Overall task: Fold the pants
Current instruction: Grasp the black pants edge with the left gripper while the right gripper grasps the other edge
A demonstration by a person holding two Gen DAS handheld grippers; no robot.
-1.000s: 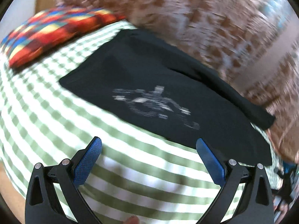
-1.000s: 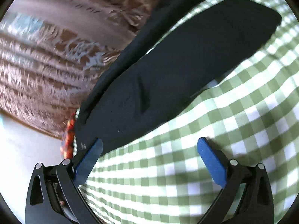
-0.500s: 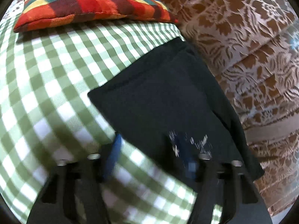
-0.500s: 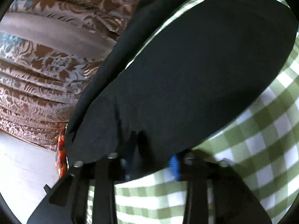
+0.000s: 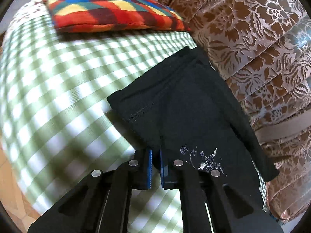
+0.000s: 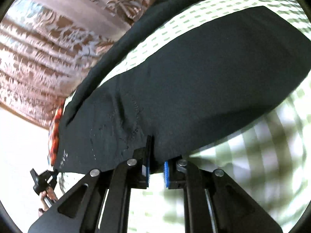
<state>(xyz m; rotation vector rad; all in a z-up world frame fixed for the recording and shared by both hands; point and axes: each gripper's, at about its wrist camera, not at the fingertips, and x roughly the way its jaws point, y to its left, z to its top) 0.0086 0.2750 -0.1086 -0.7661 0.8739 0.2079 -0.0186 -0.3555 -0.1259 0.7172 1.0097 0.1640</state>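
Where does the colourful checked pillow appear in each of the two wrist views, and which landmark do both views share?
Left wrist: the pillow fills the upper left, lying on the green checked sheet, beyond the black pants.
Right wrist: only a thin red-orange sliver of it shows at the left edge, behind the pants.
Shared landmark: the brown floral fabric, at the right in the left view, at the upper left in the right view.

Black pants (image 5: 186, 104) lie spread on green-checked cloth (image 5: 58, 89).
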